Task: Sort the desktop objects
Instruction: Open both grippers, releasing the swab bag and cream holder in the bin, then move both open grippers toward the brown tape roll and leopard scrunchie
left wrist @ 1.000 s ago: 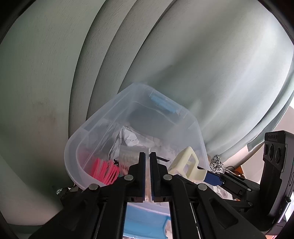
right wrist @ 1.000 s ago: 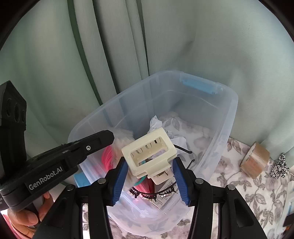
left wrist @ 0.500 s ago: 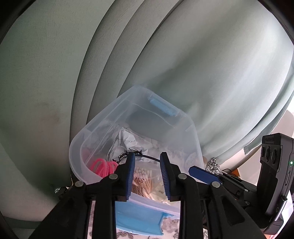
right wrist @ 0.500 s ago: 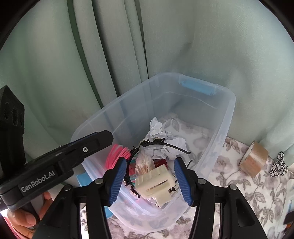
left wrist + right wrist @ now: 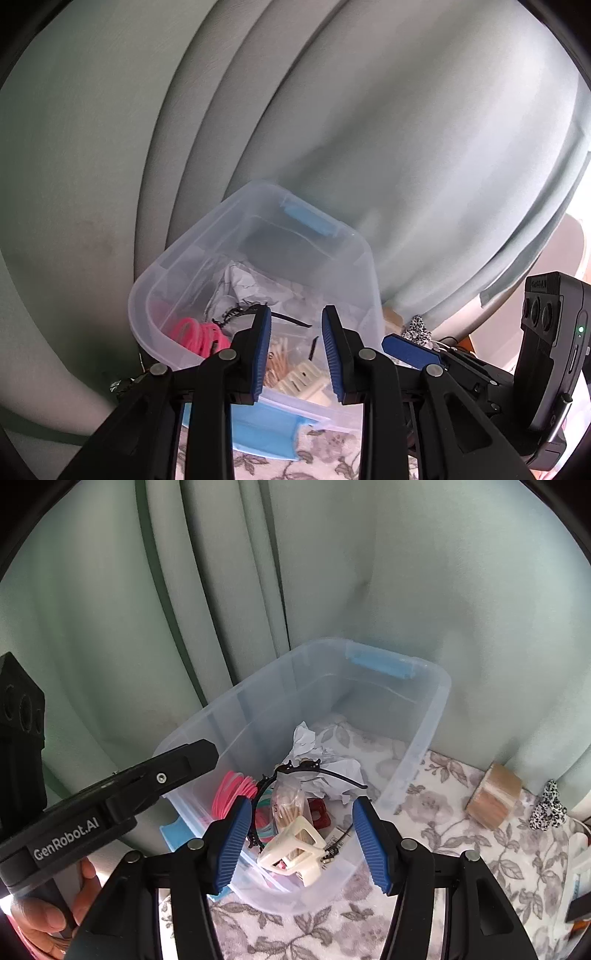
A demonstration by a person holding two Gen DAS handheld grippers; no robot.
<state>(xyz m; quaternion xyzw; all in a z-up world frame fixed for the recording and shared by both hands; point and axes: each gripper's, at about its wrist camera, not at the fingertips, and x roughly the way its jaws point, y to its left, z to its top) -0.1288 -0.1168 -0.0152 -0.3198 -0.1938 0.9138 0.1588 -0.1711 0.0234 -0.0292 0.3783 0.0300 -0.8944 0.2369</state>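
A clear plastic bin point(image 5: 424, 738) with blue handles stands on the floral cloth; it also shows in the left wrist view point(image 5: 177, 266). A cream hair claw clip point(image 5: 291, 849) lies inside it at the near wall, also seen in the left wrist view point(image 5: 303, 382). Beside the clip are a black headband point(image 5: 325, 771), pink bands point(image 5: 232, 794), a bag of cotton swabs point(image 5: 288, 805) and crumpled paper point(image 5: 325, 760). My right gripper point(image 5: 301, 843) is open and empty just above the clip. My left gripper point(image 5: 296, 352) is open and empty at the bin's near rim.
A roll of brown tape point(image 5: 493, 794) and a black-and-white scrunchie point(image 5: 548, 805) lie on the cloth right of the bin. A pale green curtain point(image 5: 369, 572) hangs close behind. The left gripper's body point(image 5: 110, 801) reaches in beside the bin.
My right gripper opened and dropped the cream claw clip into the bin. My left gripper went from shut to open and drew back slightly.
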